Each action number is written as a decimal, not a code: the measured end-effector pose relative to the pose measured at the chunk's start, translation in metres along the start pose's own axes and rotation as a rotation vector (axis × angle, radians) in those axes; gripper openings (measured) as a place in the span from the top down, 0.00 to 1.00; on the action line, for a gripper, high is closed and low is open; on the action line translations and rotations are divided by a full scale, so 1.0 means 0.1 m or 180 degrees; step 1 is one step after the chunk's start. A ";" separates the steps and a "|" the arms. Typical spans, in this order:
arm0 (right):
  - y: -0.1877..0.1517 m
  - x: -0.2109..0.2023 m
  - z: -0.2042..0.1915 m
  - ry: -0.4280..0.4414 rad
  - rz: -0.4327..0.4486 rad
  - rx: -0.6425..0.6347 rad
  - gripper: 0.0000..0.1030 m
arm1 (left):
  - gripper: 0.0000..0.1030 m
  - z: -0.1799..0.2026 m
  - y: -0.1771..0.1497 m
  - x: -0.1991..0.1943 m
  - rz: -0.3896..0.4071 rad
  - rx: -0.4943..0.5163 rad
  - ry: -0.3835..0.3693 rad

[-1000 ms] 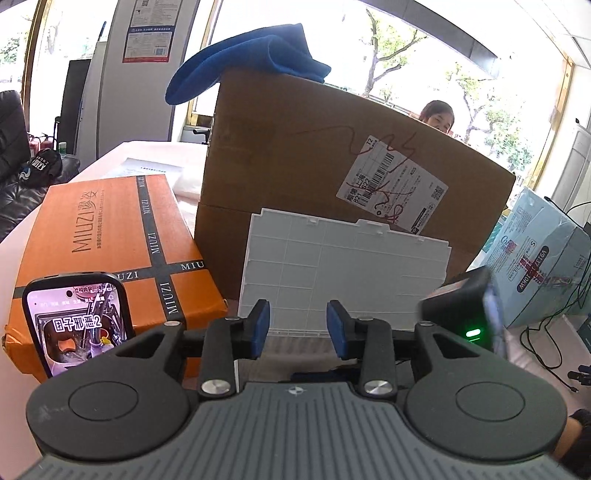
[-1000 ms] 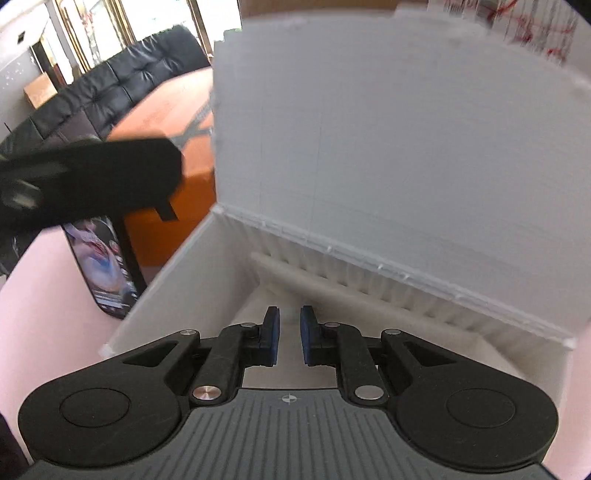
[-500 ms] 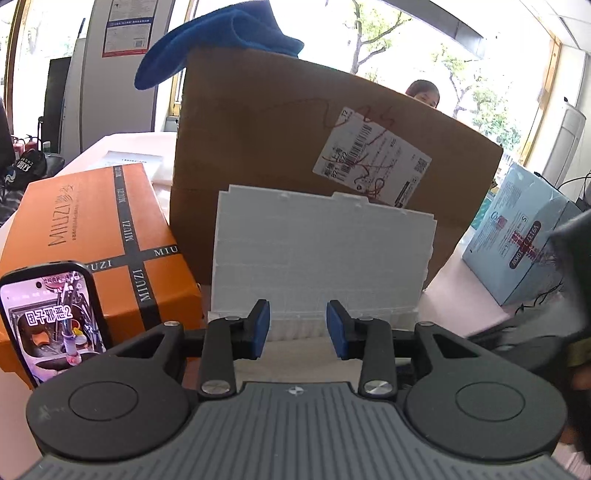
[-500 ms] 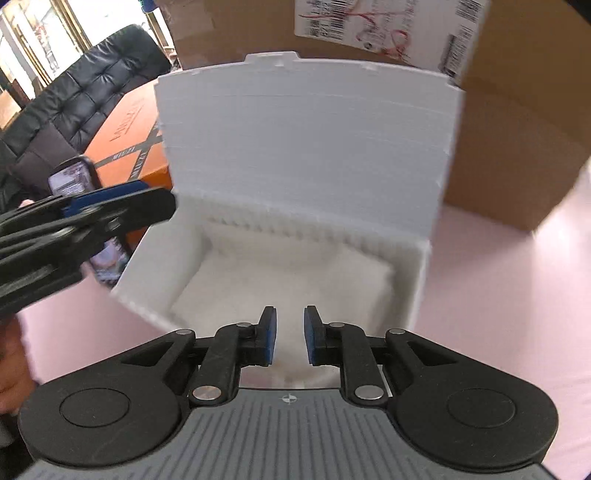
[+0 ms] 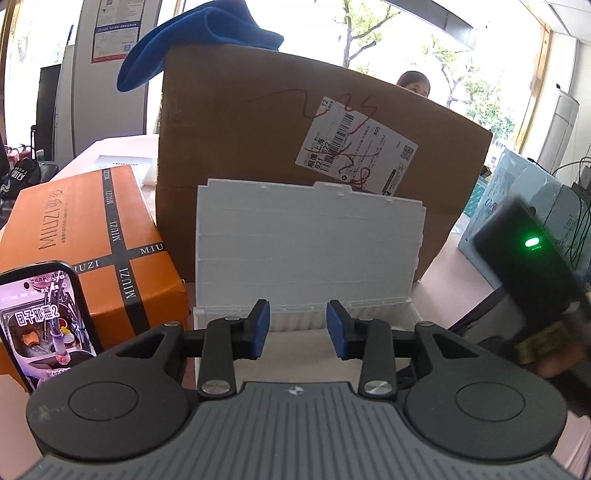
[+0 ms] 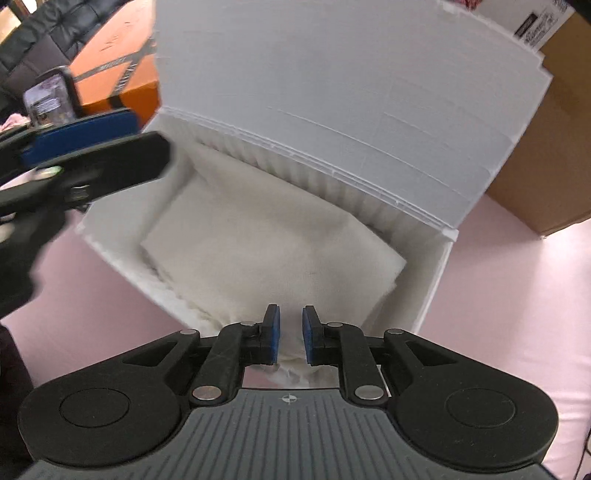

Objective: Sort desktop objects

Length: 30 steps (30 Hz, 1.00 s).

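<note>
Your right gripper [image 6: 290, 334] jaws, narrowly apart, straddle the soft, light cloth [image 6: 273, 251]; pinch its 6 o'clock edge; left gripper [image 5: 298, 328] jaws gape empty

Left claw [image 5: 297, 328] spread wide; right claw [image 6: 290, 338] narrowly parted.

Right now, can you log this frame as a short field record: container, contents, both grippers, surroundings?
container: white box, lid upright, leaning on the cardboard box
contents: white cloth lying inside
left gripper: open, empty, facing the lid
right gripper: narrow gap, over the cloth's near edge; grip unclear
surroundings: orange box, phone, blue cloth atop the cardboard box
</note>
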State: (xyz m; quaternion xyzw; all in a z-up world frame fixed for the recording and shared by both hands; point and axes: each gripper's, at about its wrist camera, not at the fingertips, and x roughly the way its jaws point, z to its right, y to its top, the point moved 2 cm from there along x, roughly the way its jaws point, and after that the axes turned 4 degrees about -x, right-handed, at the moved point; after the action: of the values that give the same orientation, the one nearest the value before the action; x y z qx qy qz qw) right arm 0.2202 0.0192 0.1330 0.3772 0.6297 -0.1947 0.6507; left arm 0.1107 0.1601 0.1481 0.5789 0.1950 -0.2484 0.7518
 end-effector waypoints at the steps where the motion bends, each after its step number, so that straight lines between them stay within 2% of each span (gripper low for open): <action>1: 0.00 0.04 0.04 -0.0032 -0.0043 0.0020 0.91 | 0.69 0.00 0.00 0.00 0.0000 -0.0002 -0.0001; 4: -0.03 0.07 0.11 0.0045 -0.0066 0.0086 0.93 | 0.69 0.01 -0.01 0.01 -0.0014 0.0006 -0.0001; 7: -0.09 0.01 0.08 -0.0102 0.0037 -0.0066 0.90 | 0.69 0.02 -0.02 0.05 -0.0054 0.0030 0.0014; 9: -0.14 -0.06 0.06 -0.0184 0.0141 -0.0136 0.79 | 0.68 0.03 -0.04 0.08 -0.0081 0.0048 0.0025; 10: -0.18 -0.12 0.06 -0.0146 0.0231 -0.0125 0.76 | 0.68 0.03 -0.04 0.10 -0.0094 0.0052 0.0030; 12: -0.26 -0.27 0.07 0.0039 0.0462 -0.0082 0.60 | 0.68 0.02 -0.05 0.16 -0.0151 0.0042 0.0034; 15: -0.37 -0.52 0.09 0.0112 0.0895 -0.0036 0.59 | 0.69 -0.04 -0.05 0.20 -0.0183 -0.0024 0.0037; 17: -0.38 -0.58 0.07 0.0201 0.1300 0.0021 0.59 | 0.70 -0.10 -0.01 0.14 -0.0102 -0.0080 0.0079; 19: -0.34 -0.51 0.00 0.0237 0.1521 0.0063 0.63 | 0.70 -0.16 0.03 0.08 -0.0024 -0.0145 0.0075; 20: -0.30 -0.44 -0.04 0.0234 0.1569 0.0102 0.71 | 0.70 -0.17 0.04 0.04 -0.0007 -0.0150 0.0040; 21: -0.26 -0.35 -0.06 0.0250 0.1585 0.0141 0.78 | 0.70 -0.18 0.05 0.01 0.0026 -0.0152 0.0029; 23: -0.10 -0.15 -0.13 0.0258 0.1610 0.0269 0.82 | 0.70 -0.19 0.08 -0.06 0.0093 -0.0155 0.0009; 28: 0.15 0.30 -0.24 0.0335 0.1405 0.0405 0.83 | 0.70 -0.25 0.13 -0.15 0.0156 -0.0183 -0.0074; 30: 0.17 0.39 -0.27 0.0264 0.1310 0.0379 0.82 | 0.70 -0.26 0.15 -0.15 0.0155 -0.0198 -0.0061</action>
State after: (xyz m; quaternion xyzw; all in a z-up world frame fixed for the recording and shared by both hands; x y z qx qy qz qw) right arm 0.2194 0.0581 0.1020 0.5433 0.5529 -0.0789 0.6268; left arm 0.1073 0.1909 0.1615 0.5573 0.1813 -0.2294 0.7771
